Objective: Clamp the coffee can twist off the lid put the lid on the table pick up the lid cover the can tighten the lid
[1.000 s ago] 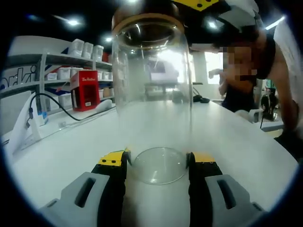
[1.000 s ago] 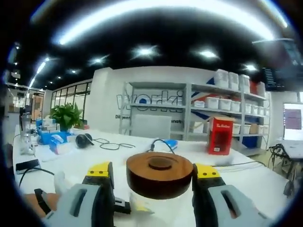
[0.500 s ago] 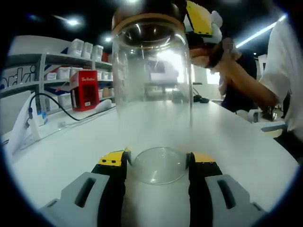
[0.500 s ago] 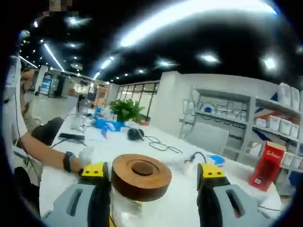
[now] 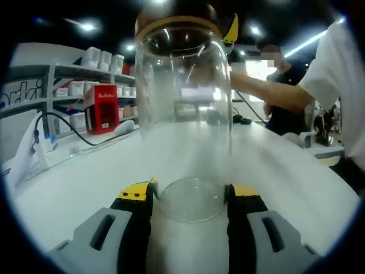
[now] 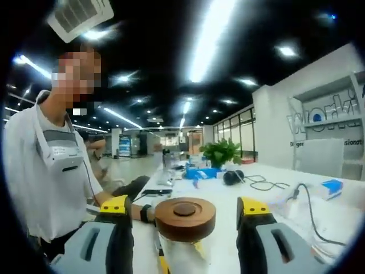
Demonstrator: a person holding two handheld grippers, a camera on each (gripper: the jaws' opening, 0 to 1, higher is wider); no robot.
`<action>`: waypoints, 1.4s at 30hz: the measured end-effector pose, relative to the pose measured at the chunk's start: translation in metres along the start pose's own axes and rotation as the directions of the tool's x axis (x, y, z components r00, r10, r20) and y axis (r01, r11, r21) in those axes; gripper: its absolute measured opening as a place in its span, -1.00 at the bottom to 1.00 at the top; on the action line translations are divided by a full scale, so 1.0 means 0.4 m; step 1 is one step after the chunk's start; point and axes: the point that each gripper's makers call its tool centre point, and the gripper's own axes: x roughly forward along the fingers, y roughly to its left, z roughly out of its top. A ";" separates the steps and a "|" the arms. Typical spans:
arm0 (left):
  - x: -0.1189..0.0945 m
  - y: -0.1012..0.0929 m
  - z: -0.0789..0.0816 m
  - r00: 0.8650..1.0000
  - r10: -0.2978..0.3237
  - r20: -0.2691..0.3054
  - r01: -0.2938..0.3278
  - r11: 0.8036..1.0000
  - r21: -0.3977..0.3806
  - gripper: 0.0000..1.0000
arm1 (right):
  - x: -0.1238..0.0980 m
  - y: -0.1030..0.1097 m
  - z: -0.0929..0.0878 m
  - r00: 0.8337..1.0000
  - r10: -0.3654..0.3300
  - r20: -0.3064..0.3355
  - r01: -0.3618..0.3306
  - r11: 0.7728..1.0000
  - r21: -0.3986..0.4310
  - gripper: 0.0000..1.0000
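In the left gripper view the left gripper (image 5: 190,196) has its two yellow-tipped fingers (image 5: 136,193) pressed against either side of the base of the clear coffee can (image 5: 183,120), pinching it upright on the white table (image 5: 80,182). Above the fingers the can rises to its brown-rimmed mouth, beside which a yellow jaw tip of the other gripper shows. Beyond, left of the fingers, stand a red box (image 5: 101,108) and shelves (image 5: 68,74); to the right, a person's arm reaches in.

In the right gripper view the right gripper (image 6: 185,206) holds its fingers (image 6: 115,205) spread, each clear of the wooden lid (image 6: 185,217) that sits between them on the can's top. Left of the fingers stands a person in white; farther out, a green plant (image 6: 222,153)
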 end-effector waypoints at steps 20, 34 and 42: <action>0.000 0.008 -0.001 1.000 -0.002 0.001 0.002 1.000 0.000 -0.13 | 0.066 -0.015 -0.060 0.993 0.091 -0.071 -0.089 0.996 0.028 0.24; 0.000 0.006 -0.002 1.000 -0.002 0.001 0.002 1.000 0.001 -0.13 | 0.094 -0.014 -0.075 0.989 0.135 -0.062 -0.133 0.990 0.042 0.17; 0.000 0.002 -0.001 1.000 -0.001 0.001 0.001 1.000 0.001 -0.13 | 0.098 -0.008 -0.075 0.990 0.137 -0.042 -0.135 0.989 0.054 0.14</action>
